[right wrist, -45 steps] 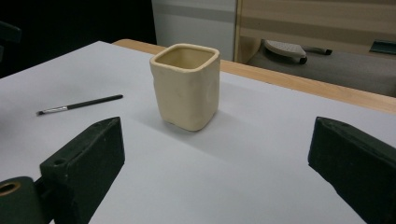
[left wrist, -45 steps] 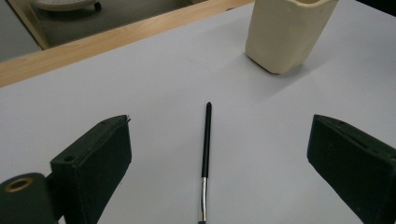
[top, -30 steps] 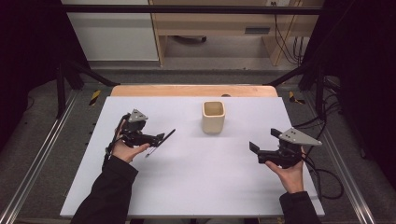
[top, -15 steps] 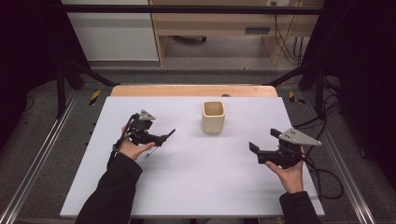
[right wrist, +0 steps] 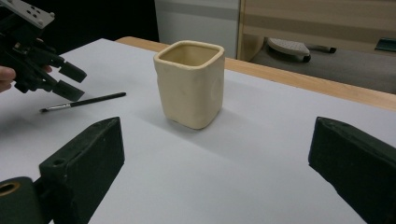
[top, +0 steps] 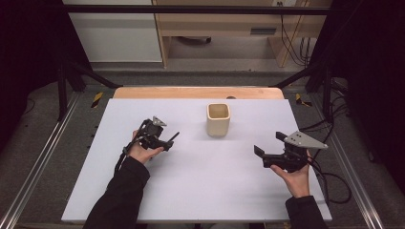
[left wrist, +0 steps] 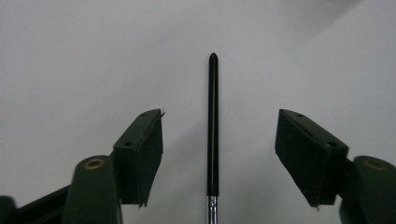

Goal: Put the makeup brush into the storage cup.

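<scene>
Left gripper (top: pixel 168 141) sits low over the white tabletop (top: pixel 191 191), left of centre in the high view, and its jaws have just been closing. In the left gripper view the thin black-handled paintbrush with a silver ferrule (left wrist: pixel 213 130) runs straight up the middle of the frame between the two black pads (left wrist: pixel 144 154), clear space on both sides, nothing pinched, so the claw stands apart around the handle. In the right gripper view that brush (right wrist: pixel 84 102) lies flat on the table at the left of the frame, just under the left gripper (right wrist: pixel 65 81). The cream, square-mouthed ceramic cup (top: pixel 218 119) stands upright at upper centre of the high view, well apart from the brush. Right gripper (top: pixel 270 150) hangs at the right of the high view, jaws wide and empty, facing the cup (right wrist: pixel 190 84).
</scene>
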Tool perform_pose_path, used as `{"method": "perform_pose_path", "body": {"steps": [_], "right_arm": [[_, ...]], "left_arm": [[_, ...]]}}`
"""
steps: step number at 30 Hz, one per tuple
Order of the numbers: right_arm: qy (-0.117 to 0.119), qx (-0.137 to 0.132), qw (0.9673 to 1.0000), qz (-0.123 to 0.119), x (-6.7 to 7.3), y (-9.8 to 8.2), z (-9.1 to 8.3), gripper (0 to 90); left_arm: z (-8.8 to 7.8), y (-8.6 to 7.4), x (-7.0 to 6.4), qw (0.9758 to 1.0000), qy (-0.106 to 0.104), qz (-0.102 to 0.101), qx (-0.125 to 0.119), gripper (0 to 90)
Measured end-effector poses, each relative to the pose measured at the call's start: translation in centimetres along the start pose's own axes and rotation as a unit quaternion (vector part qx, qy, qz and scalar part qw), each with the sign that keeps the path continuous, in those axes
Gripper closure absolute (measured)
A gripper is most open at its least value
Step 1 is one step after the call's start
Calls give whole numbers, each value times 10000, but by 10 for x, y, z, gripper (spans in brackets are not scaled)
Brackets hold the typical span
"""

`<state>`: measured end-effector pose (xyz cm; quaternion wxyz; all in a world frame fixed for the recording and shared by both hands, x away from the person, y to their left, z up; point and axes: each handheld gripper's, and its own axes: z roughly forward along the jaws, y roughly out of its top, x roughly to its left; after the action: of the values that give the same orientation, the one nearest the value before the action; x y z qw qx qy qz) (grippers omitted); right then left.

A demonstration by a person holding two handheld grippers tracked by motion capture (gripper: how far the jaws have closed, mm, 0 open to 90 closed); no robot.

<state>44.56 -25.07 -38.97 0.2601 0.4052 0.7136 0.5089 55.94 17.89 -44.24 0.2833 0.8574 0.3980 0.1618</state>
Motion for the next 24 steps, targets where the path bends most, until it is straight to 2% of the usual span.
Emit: {"method": "perform_pose_path", "body": {"steps": [5,11,15,20,24], "right_arm": [[3,-2,10000,3,0,0,0,38],[4,-5,10000,11,0,0,0,39],[11,2,10000,4,0,0,0,38],[9,-3,10000,8,0,0,0,38],[12,4,10000,4,0,0,0,38]], "left_arm": [[8,-2,2,9998,-118,11,156,466],[15,-4,1,9997,-8,62,229,591],[17,-6,3,9995,-8,37,307,633],[17,-8,4,9995,-62,-67,287,704],[16,-7,3,9994,-56,-59,329,762]]}}
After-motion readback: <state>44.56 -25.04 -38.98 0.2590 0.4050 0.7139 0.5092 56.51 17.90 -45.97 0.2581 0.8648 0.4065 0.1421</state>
